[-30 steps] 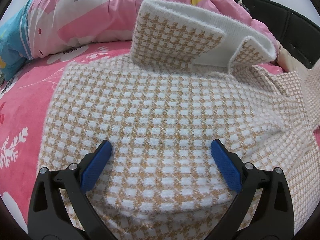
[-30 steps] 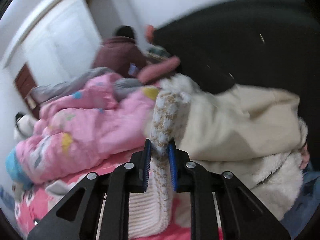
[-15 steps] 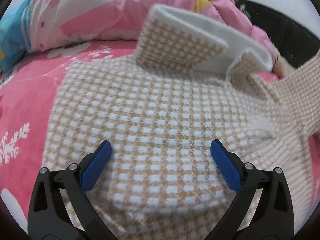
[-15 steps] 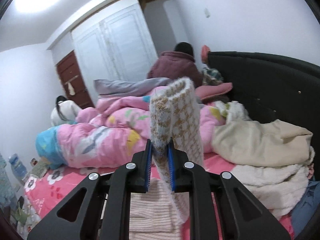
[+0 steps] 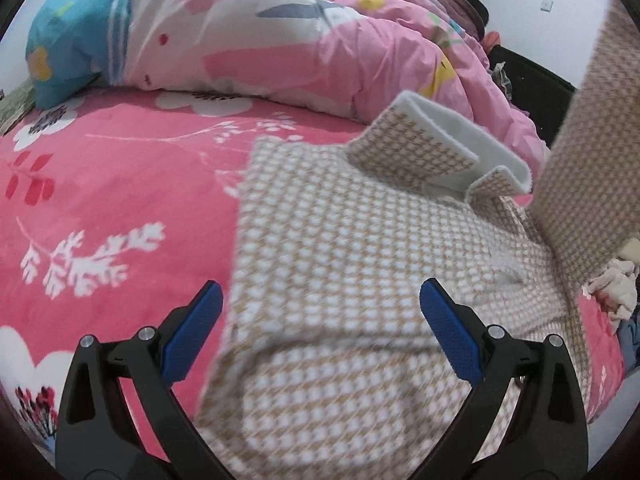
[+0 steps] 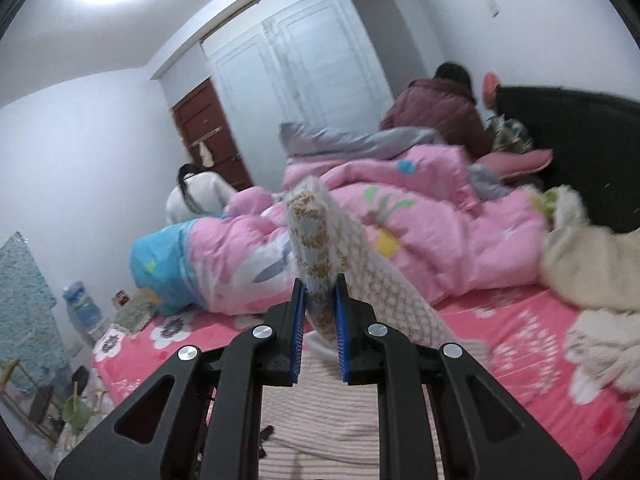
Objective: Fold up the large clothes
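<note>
A tan-and-white houndstooth sweater [image 5: 352, 264] lies spread on the pink floral bed [image 5: 112, 184]. Its white-lined collar [image 5: 448, 148] stands folded up at the far side. My left gripper [image 5: 320, 312] is open and empty, just above the sweater's near left part. My right gripper [image 6: 319, 300] is shut on the sweater's sleeve [image 6: 316, 240] and holds it lifted high. The raised sleeve shows in the left wrist view [image 5: 592, 152] at the right.
A pink quilt [image 5: 280, 40] with a blue end is bunched along the far side of the bed. A cream blanket [image 6: 592, 264] lies at the right by the black headboard [image 6: 580, 140]. Two people [image 6: 440, 112] are beyond the bed. Clutter stands on the floor at the left [image 6: 80, 308].
My right gripper has lifted the sleeve higher and swung left. My left gripper has shifted left, toward the sweater's left edge, still open.
</note>
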